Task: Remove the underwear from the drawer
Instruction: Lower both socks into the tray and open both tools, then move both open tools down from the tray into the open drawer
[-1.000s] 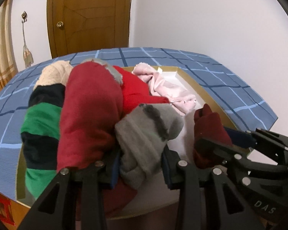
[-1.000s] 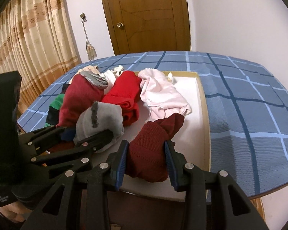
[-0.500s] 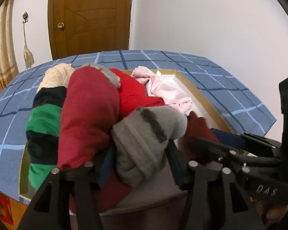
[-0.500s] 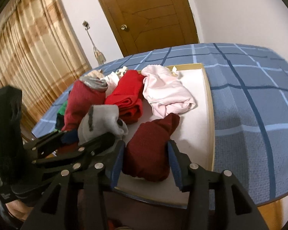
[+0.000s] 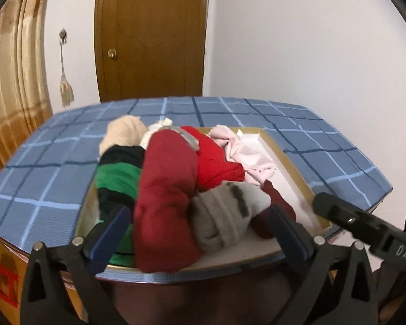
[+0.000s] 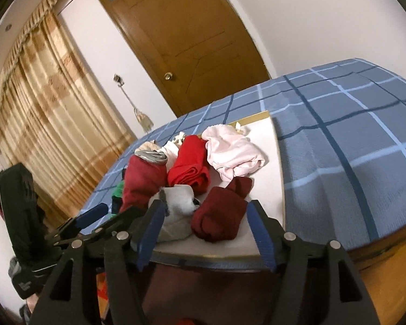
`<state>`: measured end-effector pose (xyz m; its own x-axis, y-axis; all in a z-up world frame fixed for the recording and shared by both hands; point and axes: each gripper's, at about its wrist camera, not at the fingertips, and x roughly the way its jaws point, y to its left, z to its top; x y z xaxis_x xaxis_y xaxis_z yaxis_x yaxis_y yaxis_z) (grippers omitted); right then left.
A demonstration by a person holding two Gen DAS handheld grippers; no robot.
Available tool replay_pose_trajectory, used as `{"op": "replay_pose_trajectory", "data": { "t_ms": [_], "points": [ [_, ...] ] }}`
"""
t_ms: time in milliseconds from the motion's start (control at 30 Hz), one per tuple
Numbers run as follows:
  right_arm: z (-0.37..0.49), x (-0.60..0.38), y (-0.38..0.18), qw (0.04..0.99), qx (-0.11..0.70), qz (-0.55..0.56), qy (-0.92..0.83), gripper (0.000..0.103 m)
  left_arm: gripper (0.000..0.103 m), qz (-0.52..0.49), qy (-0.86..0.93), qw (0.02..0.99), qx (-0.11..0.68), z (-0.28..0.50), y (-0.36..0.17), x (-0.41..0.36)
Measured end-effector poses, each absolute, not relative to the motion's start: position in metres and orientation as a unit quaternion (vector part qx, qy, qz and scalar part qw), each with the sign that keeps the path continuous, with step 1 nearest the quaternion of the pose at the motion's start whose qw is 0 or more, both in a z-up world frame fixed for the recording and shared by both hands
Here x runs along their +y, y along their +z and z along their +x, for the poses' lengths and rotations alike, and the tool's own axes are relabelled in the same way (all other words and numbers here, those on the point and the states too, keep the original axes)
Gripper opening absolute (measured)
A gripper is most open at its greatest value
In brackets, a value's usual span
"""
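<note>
**Both grippers let go, clothes still in drawer**

The underwear pile (image 5: 176, 189) sat in the drawer (image 5: 289, 162), bunched at its near-left end, with the drawer itself resting on the blue-checked bed (image 5: 40, 162). Pink piece (image 6: 234, 154) lay toward the far edge, bright red one (image 6: 189, 162) beside it. Grey roll (image 5: 224, 216) and dark maroon roll (image 6: 219, 216) lay at the near edge.

A second before, each tool pinched a roll: left on grey, right on maroon. In that time both had opened and pulled back from the near edge. Neither roll came out, so the task looked no further on; probably a regrasp.

Left hand-held gripper (image 5: 200, 233) was spread wide, framing the big red bundle (image 5: 165, 203) and grey roll, holding nothing. Right hand-held gripper (image 6: 205, 233) was spread too, maroon roll loose between the fingers; contact could not be confirmed.
</note>
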<state>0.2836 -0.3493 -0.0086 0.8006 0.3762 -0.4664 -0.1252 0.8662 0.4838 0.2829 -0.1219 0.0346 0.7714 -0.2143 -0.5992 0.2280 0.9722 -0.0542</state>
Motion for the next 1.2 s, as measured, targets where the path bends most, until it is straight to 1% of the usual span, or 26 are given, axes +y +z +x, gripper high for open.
{"op": "replay_pose_trajectory", "data": {
  "t_ms": [167, 567, 1200],
  "points": [
    [0.264, -0.344, -0.011, 0.917, 0.288, 0.235, 0.143, 0.066, 0.103, 0.04, -0.107, 0.944, 0.31, 0.268, 0.032, -0.118],
    [0.234, -0.328, -0.024, 0.908, 0.302, 0.249, 0.153, 0.066, 0.103, 0.033, -0.099, 0.939, 0.327, 0.243, 0.014, -0.103],
    [0.205, -0.312, -0.048, 0.9, 0.336, 0.229, 0.159, 0.066, 0.103, 0.055, -0.085, 0.934, 0.342, 0.214, -0.01, -0.087]
  ]
}}
